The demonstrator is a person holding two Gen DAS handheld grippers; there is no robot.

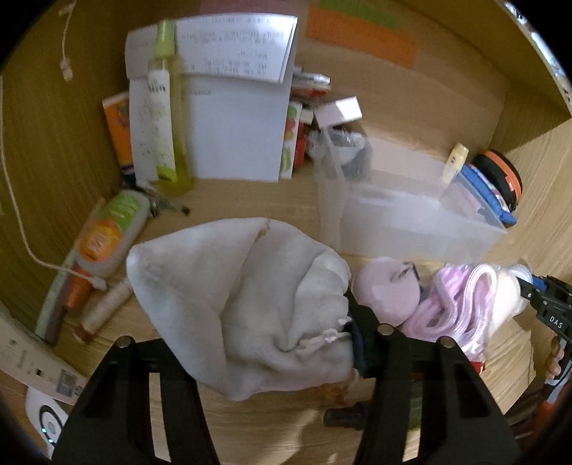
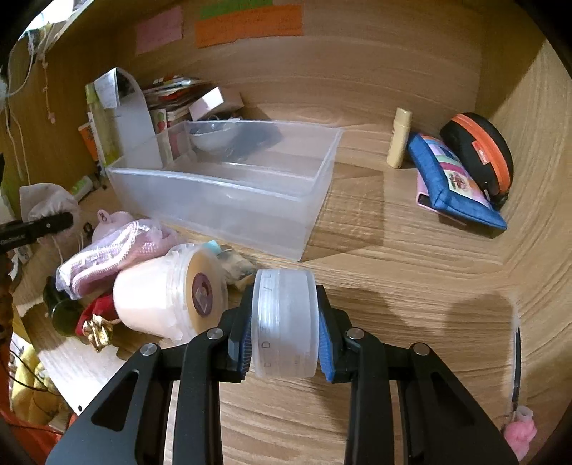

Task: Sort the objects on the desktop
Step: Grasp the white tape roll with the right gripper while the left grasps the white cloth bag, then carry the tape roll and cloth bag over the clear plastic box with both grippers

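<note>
Ribbed translucent lid [image 2: 285, 323] sits clamped between blue pads [image 2: 326, 352].

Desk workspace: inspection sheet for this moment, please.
Surface: wooden desk, crowded at the left.
Job's things: grey cloth pouch; round translucent lid; clear plastic bin, mostly unfilled.
Clutter: bottles, papers, pink bag, white tub, blue pouch, black-and-orange case.
Grippers: left gripper closed on the pouch; right gripper clamps the lid.
Cables: white cord along the left wall.
Surroundings: wooden walls with coloured notes.
</note>
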